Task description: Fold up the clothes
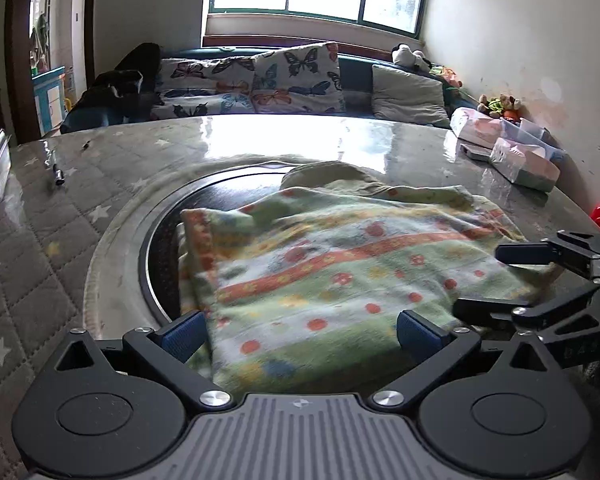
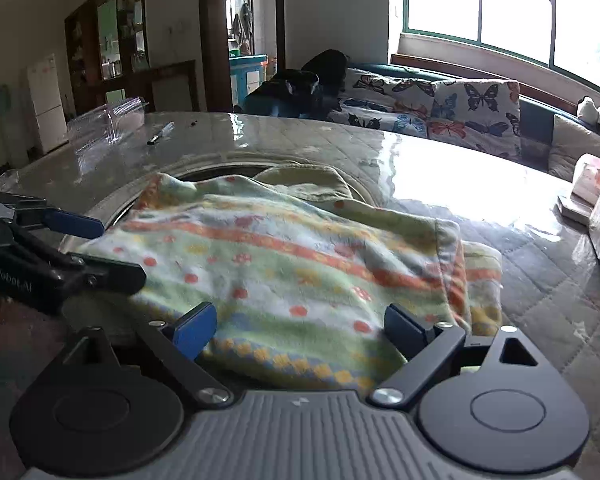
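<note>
A folded fleece garment (image 1: 332, 276), green and white with orange stripes and dots, lies over the dark round inset (image 1: 160, 248) of the table. It also shows in the right wrist view (image 2: 300, 264). My left gripper (image 1: 300, 334) is open, its blue pads wide apart over the garment's near edge. My right gripper (image 2: 300, 330) is open too, over the near edge further right. Each gripper shows in the other's view, the right one (image 1: 496, 278) open at the garment's right edge and the left one (image 2: 100, 246) open at its left edge.
A pen (image 1: 58, 170) lies at the table's far left, by a clear plastic box (image 2: 108, 120). Tissue packs and boxes (image 1: 512, 152) stand at the right by the wall. A sofa with butterfly cushions (image 1: 268, 80) runs behind the table.
</note>
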A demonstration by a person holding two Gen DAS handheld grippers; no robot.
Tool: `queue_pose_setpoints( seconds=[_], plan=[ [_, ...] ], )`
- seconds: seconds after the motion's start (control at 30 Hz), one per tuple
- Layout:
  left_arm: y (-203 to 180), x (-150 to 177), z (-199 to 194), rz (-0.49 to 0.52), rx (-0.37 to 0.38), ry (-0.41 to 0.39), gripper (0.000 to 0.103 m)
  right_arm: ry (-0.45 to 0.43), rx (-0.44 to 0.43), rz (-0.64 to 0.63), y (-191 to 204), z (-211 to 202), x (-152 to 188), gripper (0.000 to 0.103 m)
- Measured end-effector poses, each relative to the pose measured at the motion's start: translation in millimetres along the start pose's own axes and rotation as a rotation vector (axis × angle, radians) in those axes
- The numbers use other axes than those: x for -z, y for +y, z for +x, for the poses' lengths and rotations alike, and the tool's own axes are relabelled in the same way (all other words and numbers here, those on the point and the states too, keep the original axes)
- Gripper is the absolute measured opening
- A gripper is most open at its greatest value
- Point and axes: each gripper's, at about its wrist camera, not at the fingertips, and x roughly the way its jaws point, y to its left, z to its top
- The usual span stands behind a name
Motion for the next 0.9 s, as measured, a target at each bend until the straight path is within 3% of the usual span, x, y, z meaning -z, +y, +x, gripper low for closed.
queue_pose_setpoints(
  seconds=[0.27, 0.4, 0.7, 0.77, 0.8, 0.9],
  plan=[
    [7.8, 5.6, 0.4, -0.027, -0.003, 0.009, 0.103, 0.015, 0.011, -0.047, -11.4, -19.0, 14.4, 0.094],
    [10.1, 2.9, -5.1, -0.035, -0.011, 0.003, 0.103, -0.005, -0.006, 0.003, -17.3, -30.6, 11.0, 0.094],
    [26.0, 1.8, -6.7, -0.066, -0.056, 0.001, 0.103, 0.059, -0.014, 0.009, -17.7, -31.5, 19.6, 0.095],
    [28.6, 1.9, -7.6, -0.069, -0.058, 0.003, 0.103, 0.04, 0.001, -0.001, -15.5, -39.0, 19.6, 0.094],
    [29.4, 1.8, -7.8, -0.068, -0.057, 0.004, 0.103, 0.027, 0.011, -0.009, -14.2, -43.1, 19.4, 0.088],
    [31.9, 0.5, -7.6, -0.07, -0.057, 0.009, 0.103, -0.047, 0.01, -0.017, -15.3, -59.0, 8.5, 0.091]
  ],
)
